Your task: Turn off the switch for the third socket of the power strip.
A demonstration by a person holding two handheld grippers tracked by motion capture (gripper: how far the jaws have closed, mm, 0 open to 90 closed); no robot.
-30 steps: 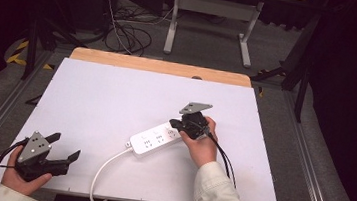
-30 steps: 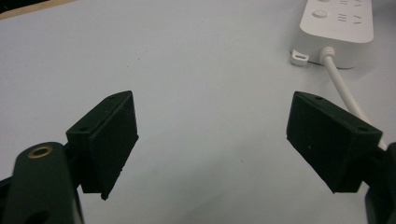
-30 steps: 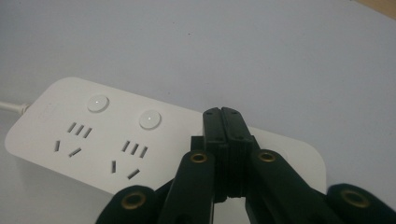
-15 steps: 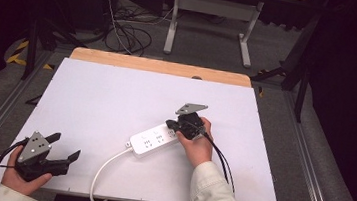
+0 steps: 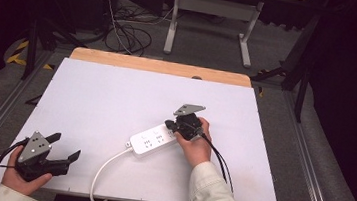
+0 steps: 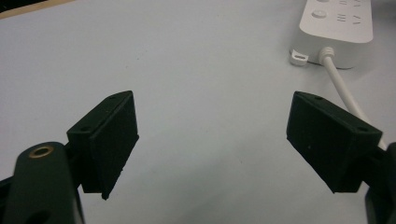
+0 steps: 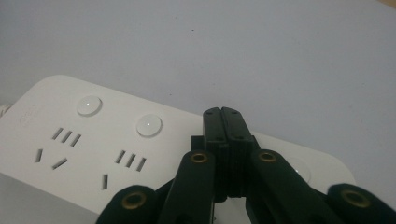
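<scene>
At the near left corner of the white table, the left hand holds the left gripper low over the surface. Its jaws stand wide apart with nothing between them; in the left gripper view only bare tabletop lies in the gap.

Toward the middle of the table, a white power strip lies flat, set at a slant, its near end pointing toward the left gripper. A white cord leaves that end and curves down toward the front edge of the table. In the left gripper view the strip's corded end sits at the upper right, well apart from the jaws.

At the strip's far, right-hand end, the right hand holds the right gripper. Its jaws are pressed together, tips down over the top face of the strip, beside two round buttons and the rows of sockets. Whether the tips touch the strip I cannot tell.
</scene>
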